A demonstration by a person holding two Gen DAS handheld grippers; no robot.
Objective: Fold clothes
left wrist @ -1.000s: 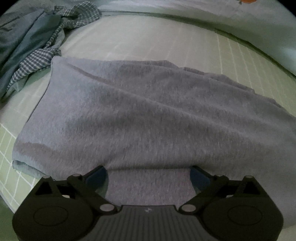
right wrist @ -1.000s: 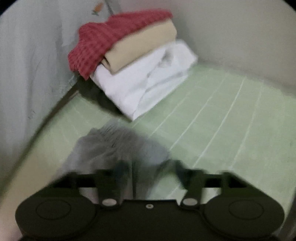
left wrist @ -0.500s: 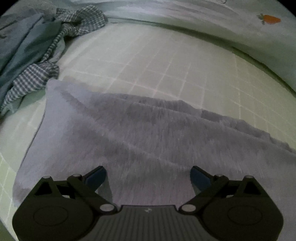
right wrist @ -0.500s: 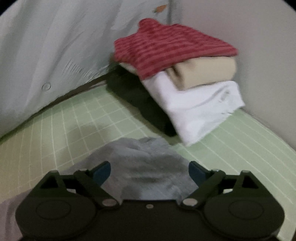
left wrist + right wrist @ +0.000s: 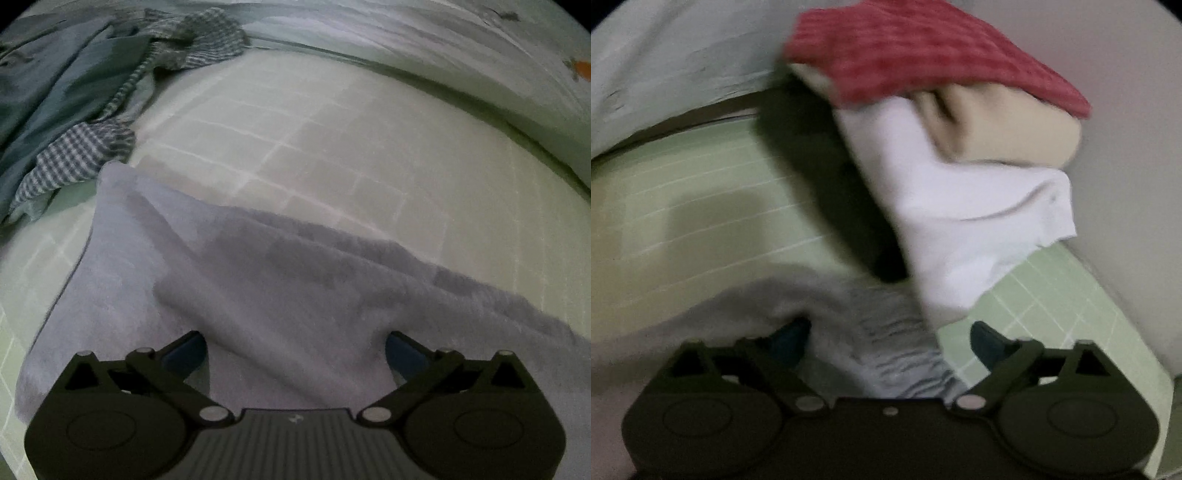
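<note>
Checked shirt left view, folded stack right

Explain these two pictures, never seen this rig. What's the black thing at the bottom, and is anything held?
There is no robot. A person holds a two-finger gripper in each hand, and each carries a wide-angle camera looking along its fingers. The black shape is the gripper's own body.

One picture is from the left gripper, the other from the right gripper. Both are open over a grey garment on a green gridded sheet. Cloth lies between the fingers, unpinched. The right fingers have just been opening.

A crumpled checked shirt lies left. A folded stack sits ahead of the right gripper.
</note>
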